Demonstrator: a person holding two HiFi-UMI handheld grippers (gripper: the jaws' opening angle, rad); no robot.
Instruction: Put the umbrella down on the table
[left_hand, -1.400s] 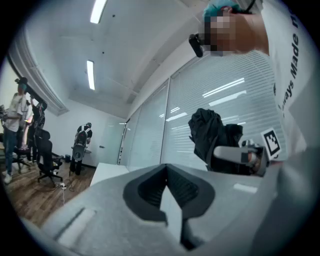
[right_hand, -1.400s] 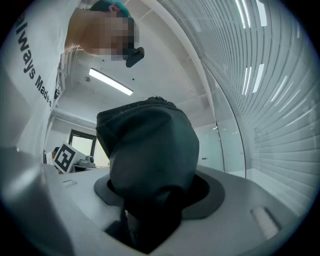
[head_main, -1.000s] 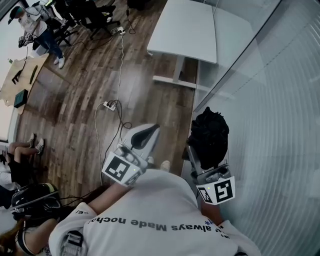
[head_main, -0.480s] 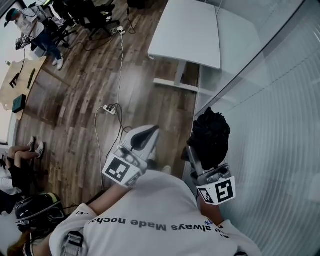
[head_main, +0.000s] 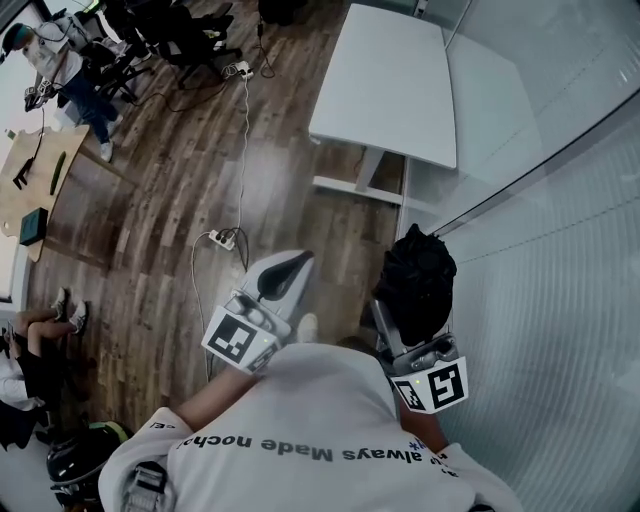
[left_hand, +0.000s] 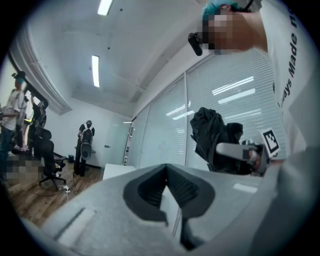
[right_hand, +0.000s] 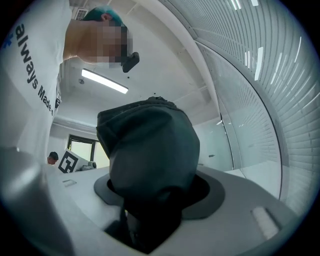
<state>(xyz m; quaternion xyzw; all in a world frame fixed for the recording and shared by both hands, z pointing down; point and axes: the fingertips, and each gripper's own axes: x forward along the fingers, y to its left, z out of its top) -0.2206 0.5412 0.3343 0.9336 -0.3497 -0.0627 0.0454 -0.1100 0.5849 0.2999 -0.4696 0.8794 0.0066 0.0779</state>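
A black folded umbrella (head_main: 418, 275) stands up out of my right gripper (head_main: 405, 325), which is shut on its lower end. In the right gripper view the umbrella (right_hand: 147, 150) bulges dark over the jaws of the right gripper (right_hand: 150, 200) and hides the pads. My left gripper (head_main: 296, 262) is held at chest height to the left, shut with nothing in it. In the left gripper view the left gripper (left_hand: 167, 172) has its pads meeting, and the umbrella (left_hand: 212, 132) shows off to the right. The white table (head_main: 385, 85) stands ahead on the wood floor, apart from both grippers.
A glass wall with blinds (head_main: 560, 250) runs along the right, close to the umbrella. A power strip with cables (head_main: 222, 238) lies on the floor ahead left. Office chairs (head_main: 170, 30), a wooden desk (head_main: 30, 170) and people are at the far left.
The white table has slid lower and nearer in the head view. Both grippers keep their pose, and the umbrella stays held in the right one.
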